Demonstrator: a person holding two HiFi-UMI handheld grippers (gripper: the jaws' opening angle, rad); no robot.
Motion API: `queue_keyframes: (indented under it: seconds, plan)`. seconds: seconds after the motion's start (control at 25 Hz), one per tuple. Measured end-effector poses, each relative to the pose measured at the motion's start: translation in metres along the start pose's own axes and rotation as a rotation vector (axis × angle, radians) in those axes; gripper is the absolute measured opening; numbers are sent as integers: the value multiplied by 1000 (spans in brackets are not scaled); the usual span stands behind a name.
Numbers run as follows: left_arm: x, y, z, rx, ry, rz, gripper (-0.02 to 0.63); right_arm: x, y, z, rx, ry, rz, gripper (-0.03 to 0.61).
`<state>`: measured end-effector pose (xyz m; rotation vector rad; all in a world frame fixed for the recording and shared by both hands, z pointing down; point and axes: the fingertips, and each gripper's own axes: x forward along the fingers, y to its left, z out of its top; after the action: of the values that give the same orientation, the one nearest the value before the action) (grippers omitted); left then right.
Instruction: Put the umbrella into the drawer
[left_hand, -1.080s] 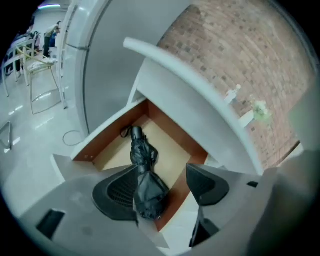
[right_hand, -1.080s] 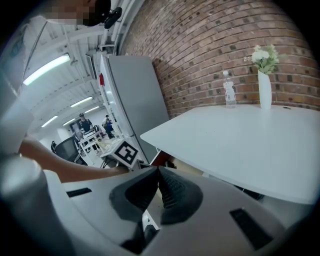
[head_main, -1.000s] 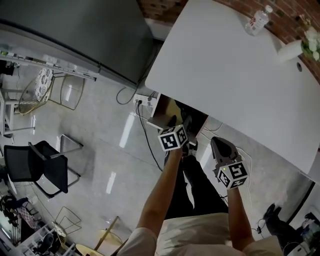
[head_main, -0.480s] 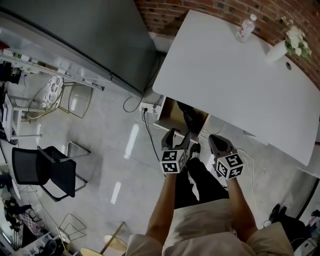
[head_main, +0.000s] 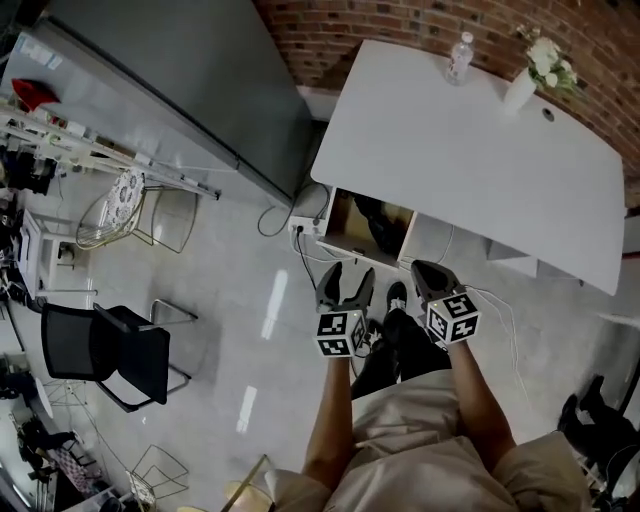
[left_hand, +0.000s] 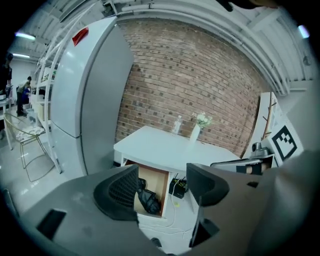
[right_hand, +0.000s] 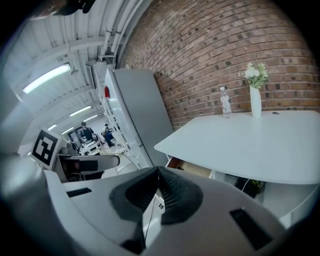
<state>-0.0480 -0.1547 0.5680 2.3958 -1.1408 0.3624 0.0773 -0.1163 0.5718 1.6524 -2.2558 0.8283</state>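
Under the white table (head_main: 470, 160) the wooden drawer (head_main: 345, 222) stands pulled out, with the black folded umbrella (head_main: 378, 216) lying inside it. The left gripper view shows the same drawer (left_hand: 156, 180) and umbrella (left_hand: 148, 198) between its jaws, well ahead of them. My left gripper (head_main: 347, 281) is open and holds nothing, a short way in front of the drawer. Beside it on the right, my right gripper (head_main: 430, 276) is shut with nothing in it; in its own view the right gripper (right_hand: 156, 193) has its pads pressed together.
A water bottle (head_main: 458, 55) and a white vase of flowers (head_main: 526, 82) stand at the table's far edge. A large grey cabinet (head_main: 180, 90) is to the left, with cables and a socket box (head_main: 300, 228) on the floor. A black chair (head_main: 105, 350) is at the lower left.
Both grippers have drawn back from the drawer toward the person's body. The view has pulled back, so more of the table and the open drawer shows.
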Motion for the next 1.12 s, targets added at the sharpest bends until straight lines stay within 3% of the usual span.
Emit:
queue_keyframes:
  seconds: [0.44,1.12]
  plan:
    - [-58,-41,15,11,-28,-101,297,-43,55,5,-30,-45,27,67]
    - [-106,-11,10,0,-72,-57,291,-61,88,-5,-43,-92,3,67]
